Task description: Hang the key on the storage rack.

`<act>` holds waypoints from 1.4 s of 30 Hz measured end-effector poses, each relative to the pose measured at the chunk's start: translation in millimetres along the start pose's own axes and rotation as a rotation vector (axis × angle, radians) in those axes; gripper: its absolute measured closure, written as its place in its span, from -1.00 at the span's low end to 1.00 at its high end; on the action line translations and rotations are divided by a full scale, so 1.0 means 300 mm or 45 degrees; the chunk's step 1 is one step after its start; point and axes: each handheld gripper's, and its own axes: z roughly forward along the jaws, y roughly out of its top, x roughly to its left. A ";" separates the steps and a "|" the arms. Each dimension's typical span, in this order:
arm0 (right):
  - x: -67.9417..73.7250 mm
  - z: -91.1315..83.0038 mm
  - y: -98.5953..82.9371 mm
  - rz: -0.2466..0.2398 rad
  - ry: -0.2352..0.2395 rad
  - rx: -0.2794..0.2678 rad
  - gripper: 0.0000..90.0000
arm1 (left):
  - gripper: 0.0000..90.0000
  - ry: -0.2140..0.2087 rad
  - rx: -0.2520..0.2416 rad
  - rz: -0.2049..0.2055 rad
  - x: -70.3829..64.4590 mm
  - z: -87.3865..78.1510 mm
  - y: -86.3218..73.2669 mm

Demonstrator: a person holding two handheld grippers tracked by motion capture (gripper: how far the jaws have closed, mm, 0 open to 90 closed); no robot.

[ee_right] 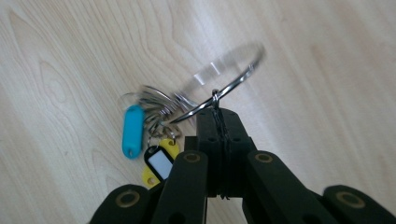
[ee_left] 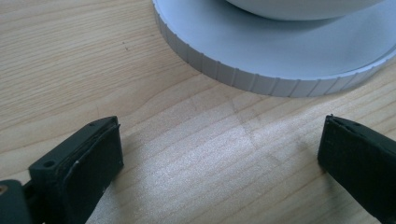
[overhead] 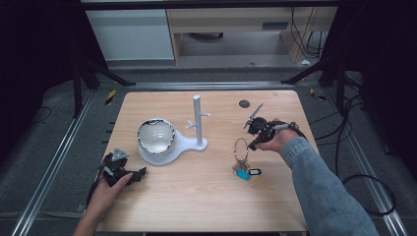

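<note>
The place looks like a lab or recording room rather than a home. A pale wooden desk (overhead: 206,196) stands alone on grey carpet (overhead: 59,147), framed by metal rails (overhead: 49,172) along the floor on both sides. Black stand legs (overhead: 105,73) and dark curtains close it in on the left and right. Loose black cables (overhead: 344,132) trail across the floor at the right. Behind the desk sit plain light-wood office furniture (overhead: 231,24) and a white cabinet (overhead: 130,34), with more cables hanging there.
</note>
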 end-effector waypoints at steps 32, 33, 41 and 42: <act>-0.040 -0.270 0.196 -0.057 -0.118 -0.087 0.98 | -1.00 0.000 -0.002 0.001 0.000 0.000 0.000; -0.039 -0.271 0.199 -0.057 -0.116 -0.088 0.98 | -1.00 0.000 -0.002 0.000 0.000 0.000 0.000; -0.033 -0.293 0.222 -0.068 -0.128 -0.094 0.98 | -1.00 0.000 -0.001 0.000 0.000 0.000 0.000; -0.031 -0.299 0.228 -0.068 -0.128 -0.093 0.98 | -1.00 0.000 -0.002 0.000 0.000 0.000 0.000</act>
